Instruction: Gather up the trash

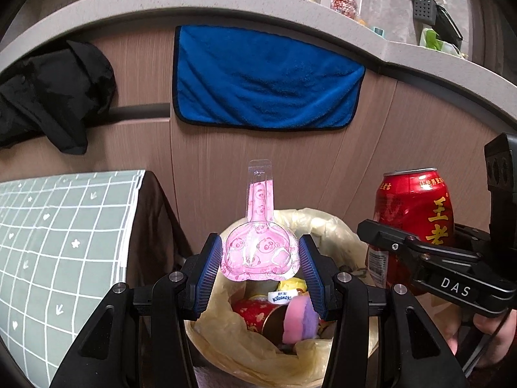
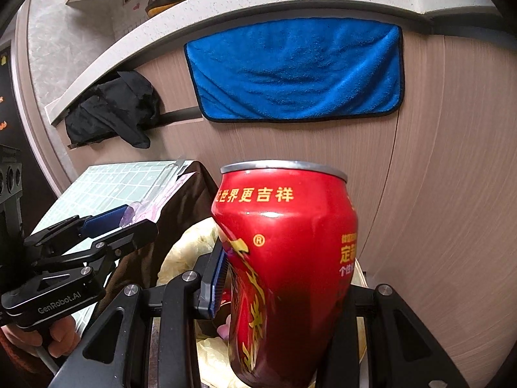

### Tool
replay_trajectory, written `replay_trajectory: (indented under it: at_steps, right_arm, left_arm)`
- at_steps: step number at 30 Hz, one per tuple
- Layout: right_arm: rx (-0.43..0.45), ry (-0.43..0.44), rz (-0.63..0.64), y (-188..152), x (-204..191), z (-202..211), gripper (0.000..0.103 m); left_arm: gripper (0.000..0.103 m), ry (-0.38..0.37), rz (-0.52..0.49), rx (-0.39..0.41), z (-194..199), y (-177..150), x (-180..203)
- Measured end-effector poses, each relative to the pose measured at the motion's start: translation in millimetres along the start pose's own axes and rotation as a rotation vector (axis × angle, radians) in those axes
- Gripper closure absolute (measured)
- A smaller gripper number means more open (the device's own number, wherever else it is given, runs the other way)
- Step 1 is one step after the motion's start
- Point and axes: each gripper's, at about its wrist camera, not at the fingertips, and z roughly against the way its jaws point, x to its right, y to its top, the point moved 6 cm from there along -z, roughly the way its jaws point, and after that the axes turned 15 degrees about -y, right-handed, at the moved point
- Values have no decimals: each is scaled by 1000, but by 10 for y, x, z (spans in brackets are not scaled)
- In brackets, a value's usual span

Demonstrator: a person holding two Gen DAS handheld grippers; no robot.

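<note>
Left wrist view: lined bin point(image 1: 326, 352) sits directly below both loads. Right gripper point(image 2: 284, 286) fingers pinch a dented red can point(image 2: 284, 258), upright, smooth metal, beside the rim. Left gripper point(image 1: 261, 268) fingers pinch a pink plastic spoon wrapper point(image 1: 258, 249), long axis upright, over the opening.

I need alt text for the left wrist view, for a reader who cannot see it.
The left gripper holds a pink plastic packet above a lined trash bin already holding rubbish. At right, the right gripper carries a red can.
</note>
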Motion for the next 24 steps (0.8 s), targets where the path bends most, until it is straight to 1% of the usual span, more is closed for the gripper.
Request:
replay_trajectory:
  at_steps: [6, 8, 9, 10, 11, 12, 14, 18, 24]
  right_arm:
    - [-20, 2, -8, -52, 26, -76, 71]
    - [-31, 5, -11, -73, 22, -108, 70]
    - [-38, 3, -12, -75, 23, -130, 66]
    - [-47, -3, -16, -78, 28, -148, 55]
    - [-51, -10, -19, -63, 38, -171, 49]
    - [-49, -15, -25, -61, 46, -169, 44]
    - [-45, -24, -40, -55, 69, -148, 44]
    - [-40, -39, -70, -42, 100, -59, 44]
    - [-9, -52, -90, -110, 35, 273, 44]
  left_arm:
    - [53, -5, 5, -22, -90, -47, -34]
    - [53, -21, 15, -30, -121, -53, -41]
    - [53, -29, 21, -35, -130, -57, -41]
    - [52, -41, 28, -45, -147, -66, -41]
    - [52, -49, 30, -51, -153, -71, -38]
    - [48, -52, 30, -55, -155, -74, -32]
    - [45, -56, 22, -63, -140, -82, -15]
    - [44, -36, 31, -48, -33, -67, -24]
    - [44, 37, 11, -17, 363, -62, -26]
